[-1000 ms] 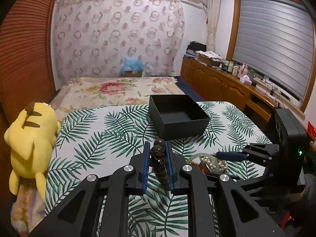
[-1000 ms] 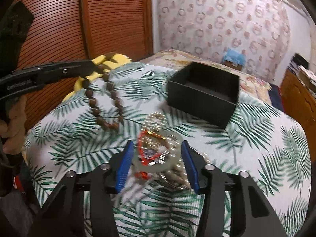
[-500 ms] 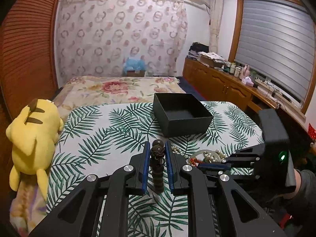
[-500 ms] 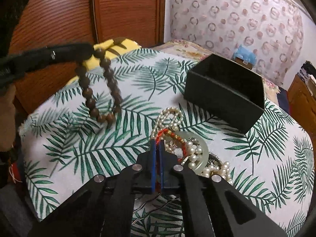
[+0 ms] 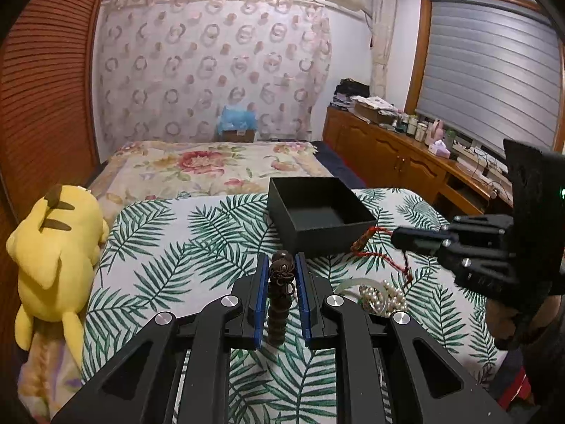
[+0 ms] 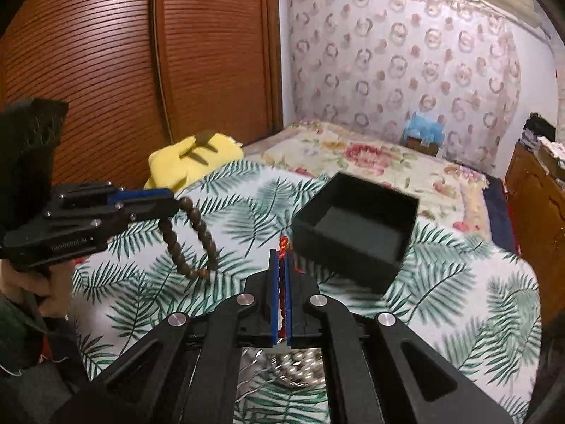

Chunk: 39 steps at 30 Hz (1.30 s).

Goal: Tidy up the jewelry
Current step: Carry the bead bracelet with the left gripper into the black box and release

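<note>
two hand-held grippers work over a bed covered with a white cloth printed with green palm leaves (image 5: 197, 247). the left gripper (image 5: 280, 268) is clamped on a brown wooden bead bracelet (image 5: 279, 293), which hangs as a loop below its fingers, clear of the cloth, in the right wrist view (image 6: 192, 240). the right gripper (image 6: 282, 258) has its blue pads pressed together on a red braided cord bracelet (image 5: 367, 243), lifted off the cloth just in front of the black box (image 5: 317, 215). the box (open-topped and empty) sits on the leaf cloth beyond both grippers. a pile of pearl strands and a pale jade-like bangle (image 5: 378, 293) lies on the cloth below the right gripper. a yellow plush toy (image 5: 56, 243) lies at the bed's left edge.
</note>
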### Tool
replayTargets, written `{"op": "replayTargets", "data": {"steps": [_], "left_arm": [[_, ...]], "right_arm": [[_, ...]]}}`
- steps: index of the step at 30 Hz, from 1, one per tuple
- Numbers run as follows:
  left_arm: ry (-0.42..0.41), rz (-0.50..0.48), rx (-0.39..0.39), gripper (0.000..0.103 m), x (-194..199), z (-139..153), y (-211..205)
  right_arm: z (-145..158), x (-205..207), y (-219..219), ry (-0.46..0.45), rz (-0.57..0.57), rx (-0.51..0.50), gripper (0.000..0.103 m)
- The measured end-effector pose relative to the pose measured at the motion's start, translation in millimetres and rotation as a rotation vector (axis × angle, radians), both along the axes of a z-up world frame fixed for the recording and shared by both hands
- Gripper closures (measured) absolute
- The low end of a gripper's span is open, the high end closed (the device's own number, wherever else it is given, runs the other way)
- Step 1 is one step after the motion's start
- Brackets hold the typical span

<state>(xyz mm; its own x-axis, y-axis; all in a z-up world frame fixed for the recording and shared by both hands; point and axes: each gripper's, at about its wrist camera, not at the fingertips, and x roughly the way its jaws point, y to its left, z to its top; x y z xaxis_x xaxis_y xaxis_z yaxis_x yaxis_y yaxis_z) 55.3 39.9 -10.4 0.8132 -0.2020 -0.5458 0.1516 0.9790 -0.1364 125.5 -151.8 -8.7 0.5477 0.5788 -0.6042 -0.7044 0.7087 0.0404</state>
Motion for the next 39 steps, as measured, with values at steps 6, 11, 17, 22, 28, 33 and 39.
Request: {"op": "replayTargets", "data": {"steps": [6, 11, 17, 22, 28, 33, 39], "left_arm": [[-0.015, -0.016, 0.012, 0.089, 11.1, 9.5, -5.4], [-0.033, -0.036, 0.030, 0.089, 28.4, 21.2, -13.4], [-0.029, -0.065, 0.044, 0.089, 59.2, 29.8, -26.1], [-0.026, -0.097, 0.049, 0.089, 86.4, 38.4, -43.7], [-0.013, -0.140, 0.066, 0.089, 121.8, 37.8, -65.2], [0.046, -0.164, 0.060, 0.089, 152.4, 19.4, -72.0], [0.105, -0.141, 0.056, 0.087, 167.3, -3.5, -63.1]], "right_arm": [[7.8, 21.6, -8.5, -0.004, -0.020, -0.011, 0.100], [8.0, 44.9, -19.4, -0.004, -0.040, -0.016, 0.100], [6.0, 71.9, -29.2, -0.014, -0.061, -0.006, 0.100], [6.0, 88.0, -40.3, -0.006, -0.075, 0.028, 0.100], [5.5, 102.8, -44.8, 0.000, -0.065, 0.043, 0.100], [2.0, 112.7, -43.1, 0.015, -0.052, 0.041, 0.100], [-6.6, 124.3, -32.2, 0.028, -0.032, 0.023, 0.100]]}}
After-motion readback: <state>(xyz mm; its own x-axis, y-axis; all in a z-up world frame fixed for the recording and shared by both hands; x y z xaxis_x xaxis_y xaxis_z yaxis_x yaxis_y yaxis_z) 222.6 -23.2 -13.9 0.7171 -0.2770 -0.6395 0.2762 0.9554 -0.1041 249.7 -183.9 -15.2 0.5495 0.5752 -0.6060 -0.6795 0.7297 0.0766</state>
